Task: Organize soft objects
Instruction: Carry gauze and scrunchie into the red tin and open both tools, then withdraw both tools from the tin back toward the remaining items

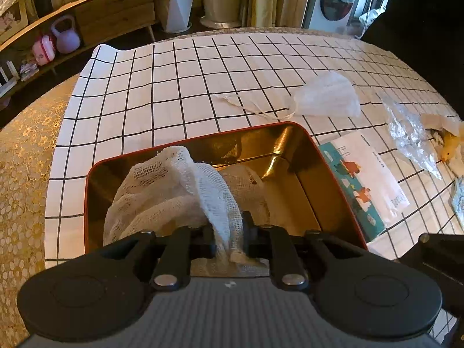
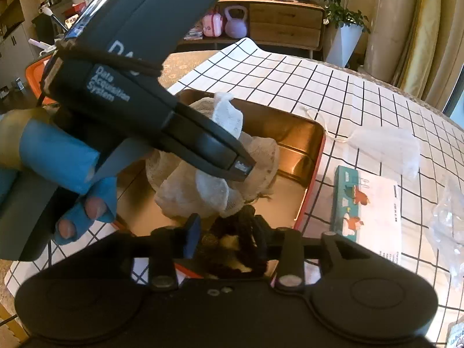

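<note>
A red-rimmed tin (image 1: 327,179) with a gold inside stands on the checked cloth; it also shows in the right wrist view (image 2: 311,179). My left gripper (image 1: 227,232) is shut on white gauze (image 1: 162,191) and holds it over the tin; the gauze (image 2: 203,191) bunches inside. My right gripper (image 2: 229,232) is shut on a black hair tie (image 2: 246,249) at the tin's near edge. A white face mask (image 1: 327,95) lies beyond the tin, also in the right wrist view (image 2: 388,148).
A teal and white packet (image 1: 365,179) lies right of the tin, with clear plastic wrap (image 1: 411,136) and a small yellow chick toy (image 1: 449,148) further right. The checked cloth (image 1: 174,87) covers a round gold-patterned table (image 1: 23,174). A sideboard (image 2: 284,23) stands behind.
</note>
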`<action>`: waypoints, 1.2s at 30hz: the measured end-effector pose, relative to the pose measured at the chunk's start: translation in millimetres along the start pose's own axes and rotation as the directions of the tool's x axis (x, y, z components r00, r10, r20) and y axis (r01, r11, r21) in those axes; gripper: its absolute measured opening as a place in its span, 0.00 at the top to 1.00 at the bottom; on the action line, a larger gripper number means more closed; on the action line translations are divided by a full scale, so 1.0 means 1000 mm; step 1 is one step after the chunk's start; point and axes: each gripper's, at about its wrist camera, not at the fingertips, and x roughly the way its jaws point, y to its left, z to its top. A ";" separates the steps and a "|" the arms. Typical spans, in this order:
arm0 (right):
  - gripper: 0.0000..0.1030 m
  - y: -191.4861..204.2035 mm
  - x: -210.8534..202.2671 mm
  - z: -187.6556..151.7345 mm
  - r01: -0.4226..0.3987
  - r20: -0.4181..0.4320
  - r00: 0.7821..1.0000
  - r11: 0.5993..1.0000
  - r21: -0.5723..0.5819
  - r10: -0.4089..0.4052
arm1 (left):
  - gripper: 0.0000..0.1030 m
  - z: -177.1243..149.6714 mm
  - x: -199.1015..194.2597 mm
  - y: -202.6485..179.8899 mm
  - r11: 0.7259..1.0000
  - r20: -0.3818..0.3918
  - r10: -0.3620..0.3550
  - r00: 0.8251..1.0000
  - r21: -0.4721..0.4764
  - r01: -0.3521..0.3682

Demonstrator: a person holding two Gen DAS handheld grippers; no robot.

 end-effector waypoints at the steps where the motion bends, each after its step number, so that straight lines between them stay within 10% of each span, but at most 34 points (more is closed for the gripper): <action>1: 0.56 0.000 -0.002 0.000 0.003 0.007 1.000 1.000 -0.001 -0.003 | 0.74 -0.001 -0.002 0.000 1.000 0.003 0.000 1.000 -0.001 0.000; 6: 0.53 -0.004 -0.014 0.000 0.007 0.031 1.000 1.000 0.003 -0.007 | 0.32 -0.006 -0.016 -0.006 1.000 0.043 0.027 0.999 0.013 -0.027; 36: 0.14 -0.051 -0.149 -0.060 -0.009 0.229 0.973 0.997 0.082 -0.010 | 0.23 -0.057 -0.145 -0.078 0.995 0.252 0.004 0.968 0.095 -0.029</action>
